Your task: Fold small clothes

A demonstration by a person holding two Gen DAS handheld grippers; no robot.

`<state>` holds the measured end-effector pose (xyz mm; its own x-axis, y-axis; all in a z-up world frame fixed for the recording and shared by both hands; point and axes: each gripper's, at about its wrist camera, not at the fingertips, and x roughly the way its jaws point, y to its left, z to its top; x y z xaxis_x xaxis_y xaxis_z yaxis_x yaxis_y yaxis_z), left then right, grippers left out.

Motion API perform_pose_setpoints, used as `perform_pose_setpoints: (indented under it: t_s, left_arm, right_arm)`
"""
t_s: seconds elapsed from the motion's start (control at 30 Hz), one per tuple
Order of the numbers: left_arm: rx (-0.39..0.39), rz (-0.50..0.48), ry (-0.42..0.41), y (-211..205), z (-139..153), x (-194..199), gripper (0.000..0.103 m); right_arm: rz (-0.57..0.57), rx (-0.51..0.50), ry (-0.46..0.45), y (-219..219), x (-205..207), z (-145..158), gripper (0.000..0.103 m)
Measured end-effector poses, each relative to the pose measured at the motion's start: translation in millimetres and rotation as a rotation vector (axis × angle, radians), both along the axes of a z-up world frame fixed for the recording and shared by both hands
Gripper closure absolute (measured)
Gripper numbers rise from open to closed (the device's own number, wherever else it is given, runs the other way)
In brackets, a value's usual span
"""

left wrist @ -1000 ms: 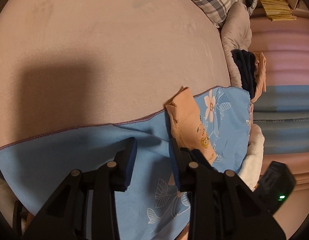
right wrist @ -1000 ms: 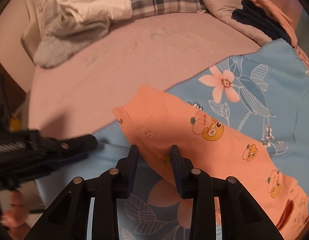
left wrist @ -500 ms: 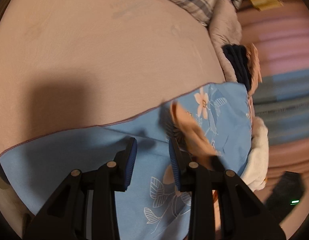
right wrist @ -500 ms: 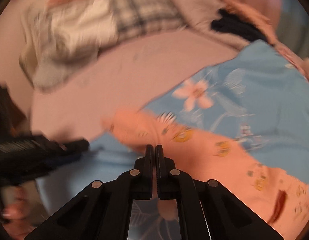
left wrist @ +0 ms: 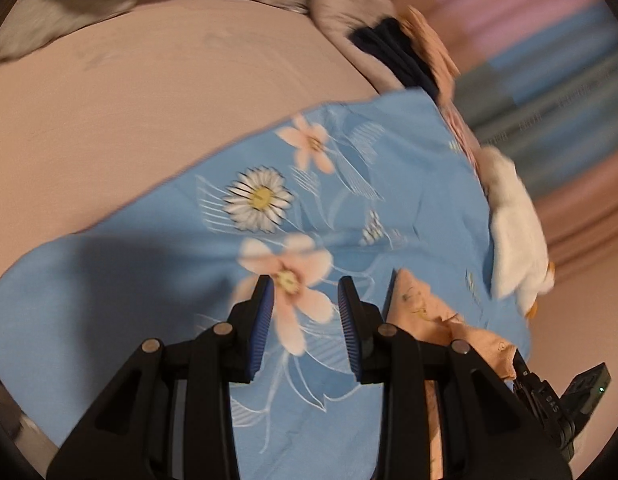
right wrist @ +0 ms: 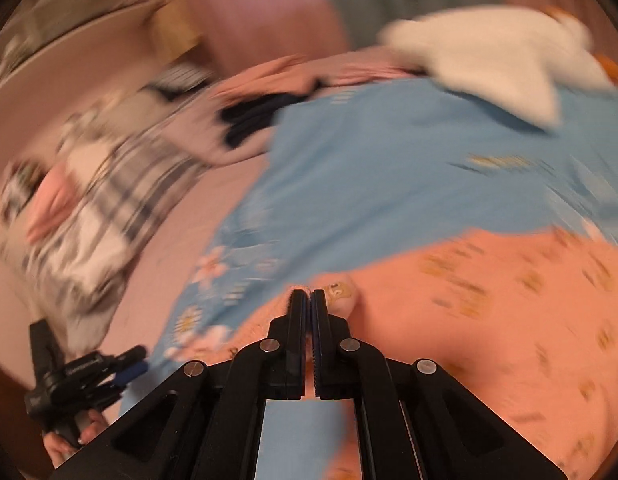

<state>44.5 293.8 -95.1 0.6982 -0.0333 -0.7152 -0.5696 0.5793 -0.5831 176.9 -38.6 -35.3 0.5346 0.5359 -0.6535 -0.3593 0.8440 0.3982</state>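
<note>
A small orange garment [right wrist: 489, 300] with cartoon prints lies on a blue floral sheet [right wrist: 389, 184]. My right gripper [right wrist: 311, 298] is shut on the orange garment's edge and holds it folded over itself. In the left wrist view my left gripper [left wrist: 305, 304] is open and empty above the blue sheet [left wrist: 189, 248], with the orange garment [left wrist: 429, 312] just right of its right finger. The right wrist view is blurred by motion.
A white garment [left wrist: 513, 240] lies at the sheet's right edge. Dark blue and orange clothes [left wrist: 405, 52] are piled at the back. A plaid pillow [right wrist: 121, 184] lies on the pinkish bed [left wrist: 129, 100]. The left gripper also shows in the right wrist view [right wrist: 89, 376].
My right gripper shut on the orange garment's edge and swept it to the right over itself. My left gripper stayed open and swung right over the blue sheet.
</note>
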Motion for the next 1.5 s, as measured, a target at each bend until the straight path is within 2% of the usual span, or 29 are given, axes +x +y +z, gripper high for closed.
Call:
perform_pose_setpoints:
  t_s: [0.1, 0.2, 0.33, 0.43, 0.5, 0.63, 0.8, 0.87, 0.93, 1.0, 1.13, 1.17, 1.23, 1.37, 1.5]
  left_arm:
    - [0.024, -0.072, 0.012, -22.1, -4.6, 16.4, 0.072]
    - [0.035, -0.133, 0.019, -40.3, -12.1, 28.7, 0.071]
    - [0.035, -0.214, 0.042, -60.0, -27.4, 51.0, 0.072]
    - [0.052, -0.278, 0.062, -72.2, -34.0, 61.9, 0.072]
    - [0.078, -0.287, 0.077, -79.6, -34.0, 64.1, 0.072]
    - [0.097, -0.311, 0.068, -95.8, -23.1, 57.3, 0.072]
    - [0.172, -0.320, 0.047, -116.2, 6.5, 34.8, 0.072]
    - [0.190, -0.331, 0.025, -123.8, 21.4, 24.0, 0.071]
    - [0.213, -0.341, 0.006, -131.4, 35.7, 14.9, 0.071]
    - [0.242, -0.352, -0.002, -138.2, 50.6, 8.0, 0.071]
    - [0.273, -0.373, -0.025, -148.8, 71.9, -0.6, 0.069]
    - [0.276, -0.377, -0.032, -151.2, 75.9, -1.7, 0.069]
    - [0.290, -0.390, -0.039, -156.7, 79.5, -1.7, 0.068]
    - [0.310, -0.400, -0.001, -161.7, 68.1, 4.9, 0.067]
    - [0.282, -0.400, 0.044, -160.6, 47.9, 13.9, 0.069]
  right_arm:
    - [-0.128, -0.023, 0.088, -42.9, 5.4, -23.4, 0.101]
    - [-0.200, -0.062, 0.165, -70.0, 11.2, -43.8, 0.101]
    - [-0.189, -0.127, 0.271, -79.4, 19.3, -64.8, 0.101]
    - [-0.163, -0.219, 0.313, -77.5, 20.3, -71.5, 0.100]
    - [-0.136, -0.263, 0.296, -78.4, 19.2, -66.9, 0.099]
    - [-0.088, -0.349, 0.181, -87.1, 3.9, -39.4, 0.096]
    - [-0.071, -0.298, 0.081, -128.3, -28.2, -1.5, 0.093]
    - [-0.065, -0.299, 0.036, -138.9, -42.7, 13.0, 0.080]
    - [-0.068, -0.285, -0.021, -153.7, -59.5, 28.3, 0.055]
    - [-0.063, -0.277, -0.061, -168.4, -71.9, 42.1, 0.054]
    - [-0.095, -0.328, -0.116, -200.3, -90.2, 62.2, 0.053]
    - [-0.103, -0.345, -0.123, -204.0, -93.4, 63.9, 0.051]
    - [-0.129, -0.370, -0.124, -213.8, -95.0, 62.3, 0.039]
    - [-0.116, -0.379, -0.091, -204.1, -94.4, 39.3, 0.038]
    - [-0.016, -0.419, -0.059, -153.7, -84.4, -0.5, 0.038]
